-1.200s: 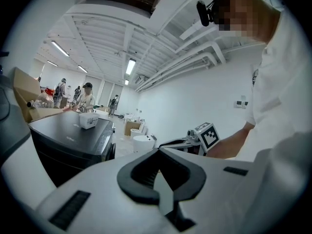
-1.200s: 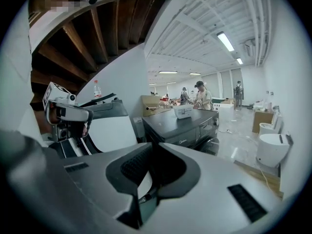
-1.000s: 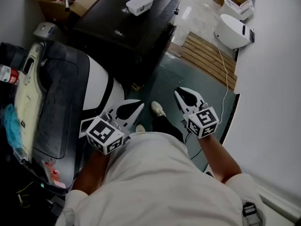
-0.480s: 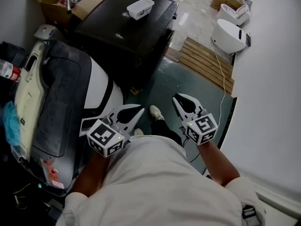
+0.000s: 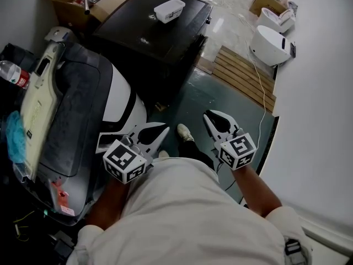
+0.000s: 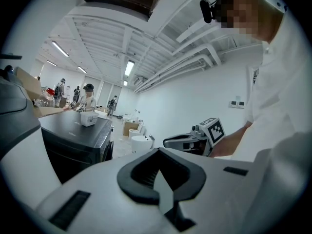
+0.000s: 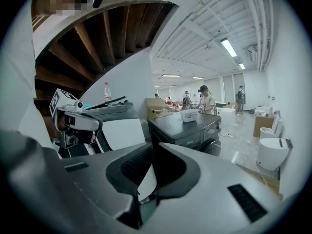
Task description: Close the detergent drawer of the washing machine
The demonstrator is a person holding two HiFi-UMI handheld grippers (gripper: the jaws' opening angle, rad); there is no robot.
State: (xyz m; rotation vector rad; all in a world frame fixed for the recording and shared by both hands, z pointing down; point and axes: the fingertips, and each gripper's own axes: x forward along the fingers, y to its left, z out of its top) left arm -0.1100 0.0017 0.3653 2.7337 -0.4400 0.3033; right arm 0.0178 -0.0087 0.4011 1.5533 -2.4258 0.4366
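Washing machine (image 5: pixel 107 101) sits at 9 o'clock in the head view, grey top, white front. I can't pick out its detergent drawer in any view. Left gripper (image 5: pixel 163 128) is just off the machine's front, at its 4 o'clock, and right gripper (image 5: pixel 212 116) is at 3 o'clock of the left, over the green floor (image 5: pixel 212 95). Both are clenched, tips together, nothing between them. Only the gripper views show the jaws end-on, and each shows the other gripper. The right gripper view also has people (image 7: pixel 204 99) behind the black cabinet (image 5: pixel 149 29) with the white box (image 5: pixel 169 9) on it. Forearms are bent and held low in front of the torso, grippers pointing to 12–1 o'clock.
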